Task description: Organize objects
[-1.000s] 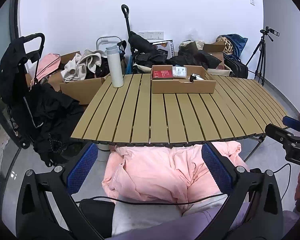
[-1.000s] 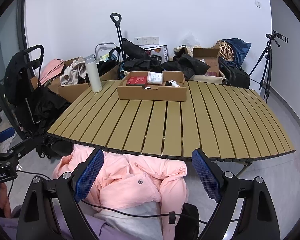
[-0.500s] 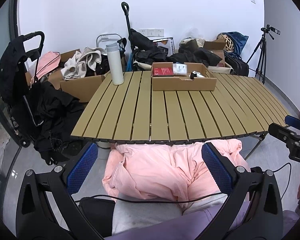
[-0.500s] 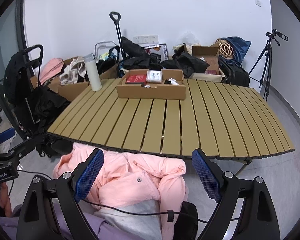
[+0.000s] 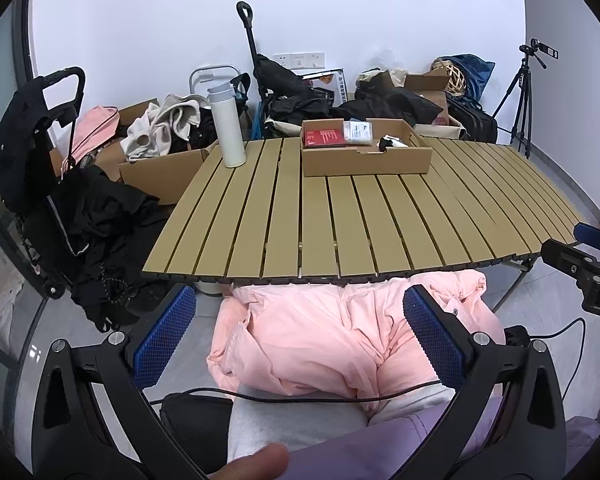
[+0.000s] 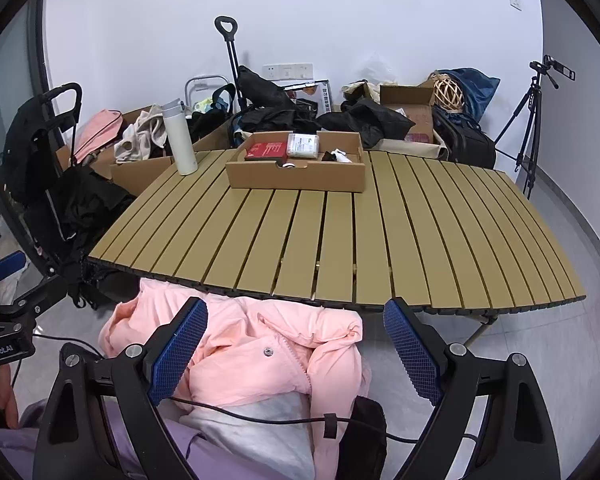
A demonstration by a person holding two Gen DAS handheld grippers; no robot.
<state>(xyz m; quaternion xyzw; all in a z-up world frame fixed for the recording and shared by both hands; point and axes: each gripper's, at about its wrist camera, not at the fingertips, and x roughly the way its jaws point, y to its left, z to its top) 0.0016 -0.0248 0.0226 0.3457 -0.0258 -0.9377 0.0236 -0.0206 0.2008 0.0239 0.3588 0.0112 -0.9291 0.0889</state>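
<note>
Slatted wooden table (image 5: 360, 216) spans centre of both views. Shallow cardboard tray (image 5: 366, 160) sits on it at 12 o'clock, near the far edge. In the tray: flat red box (image 5: 324, 138) at 9 o'clock, clear plastic packet (image 5: 357, 133) just beside it toward centre, small black-and-white item (image 5: 388, 144) at 3 o'clock. Tall white insulated bottle (image 5: 227, 128) stands upright on the table at 10 o'clock, well apart from the tray. Pink padded jacket (image 5: 340, 336) lies below the near table edge, at 6 o'clock. Camera tripod (image 5: 520, 96) stands on the floor at 2 o'clock, behind the table.
</note>
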